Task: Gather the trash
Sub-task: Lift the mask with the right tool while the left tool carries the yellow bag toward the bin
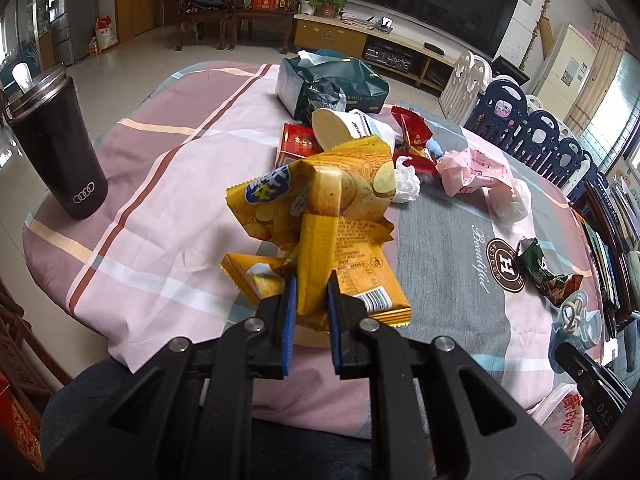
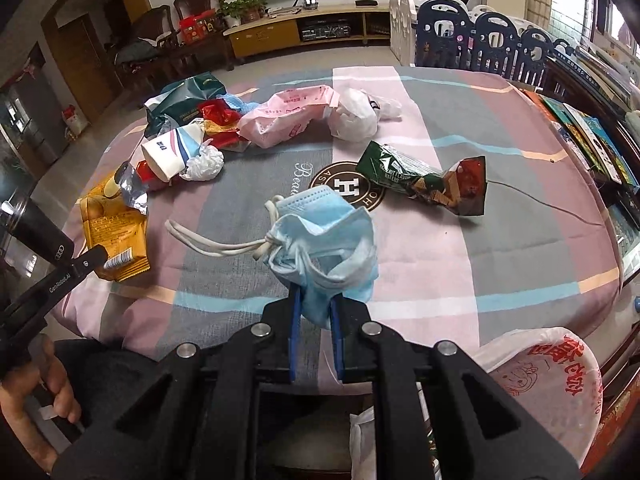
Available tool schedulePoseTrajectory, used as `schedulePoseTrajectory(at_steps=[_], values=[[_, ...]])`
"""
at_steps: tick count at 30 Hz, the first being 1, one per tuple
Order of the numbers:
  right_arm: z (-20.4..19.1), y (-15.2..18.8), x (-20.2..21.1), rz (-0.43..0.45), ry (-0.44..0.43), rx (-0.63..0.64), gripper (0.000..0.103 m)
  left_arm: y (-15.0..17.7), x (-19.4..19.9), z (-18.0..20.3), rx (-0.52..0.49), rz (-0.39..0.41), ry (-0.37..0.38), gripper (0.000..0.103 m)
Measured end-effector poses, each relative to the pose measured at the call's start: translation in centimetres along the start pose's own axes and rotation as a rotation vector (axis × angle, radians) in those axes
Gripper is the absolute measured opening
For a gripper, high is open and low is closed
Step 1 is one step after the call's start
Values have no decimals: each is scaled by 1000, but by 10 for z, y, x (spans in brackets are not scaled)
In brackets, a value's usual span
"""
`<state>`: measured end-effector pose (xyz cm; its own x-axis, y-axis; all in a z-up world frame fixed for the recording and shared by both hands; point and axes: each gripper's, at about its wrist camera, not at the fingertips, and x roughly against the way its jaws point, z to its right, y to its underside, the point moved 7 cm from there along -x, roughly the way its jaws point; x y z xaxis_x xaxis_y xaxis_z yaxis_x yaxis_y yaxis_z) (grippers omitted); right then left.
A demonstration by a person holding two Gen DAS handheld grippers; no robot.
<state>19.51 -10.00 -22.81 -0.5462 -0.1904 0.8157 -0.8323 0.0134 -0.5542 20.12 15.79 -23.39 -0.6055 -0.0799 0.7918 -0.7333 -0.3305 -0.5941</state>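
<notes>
My left gripper (image 1: 312, 300) is shut on a crumpled yellow chip bag (image 1: 320, 208) and holds it above the table's near edge; the bag also shows in the right wrist view (image 2: 114, 228). My right gripper (image 2: 316, 312) is shut on a crumpled blue face mask (image 2: 324, 240) with white ear loops, lifted near the table's front edge. A white plastic trash bag with red print (image 2: 552, 384) hangs open below the table's edge at the right; it also shows in the left wrist view (image 1: 560, 416).
On the checked tablecloth (image 2: 440, 248) lie a green wafer wrapper (image 2: 420, 180), a pink bag (image 2: 288, 116), white plastic bags (image 2: 352, 116), a paper cup (image 2: 172, 154), red wrappers (image 1: 412, 132) and a dark green bag (image 1: 332, 80). A black tumbler (image 1: 56, 148) stands at the left edge.
</notes>
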Motion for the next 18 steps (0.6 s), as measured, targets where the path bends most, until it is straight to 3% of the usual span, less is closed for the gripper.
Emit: schedulePoseTrajectory(at_steps=[18], values=[[-9, -11, 21, 56, 1, 26, 14, 1, 0, 1, -8, 5, -10, 15]])
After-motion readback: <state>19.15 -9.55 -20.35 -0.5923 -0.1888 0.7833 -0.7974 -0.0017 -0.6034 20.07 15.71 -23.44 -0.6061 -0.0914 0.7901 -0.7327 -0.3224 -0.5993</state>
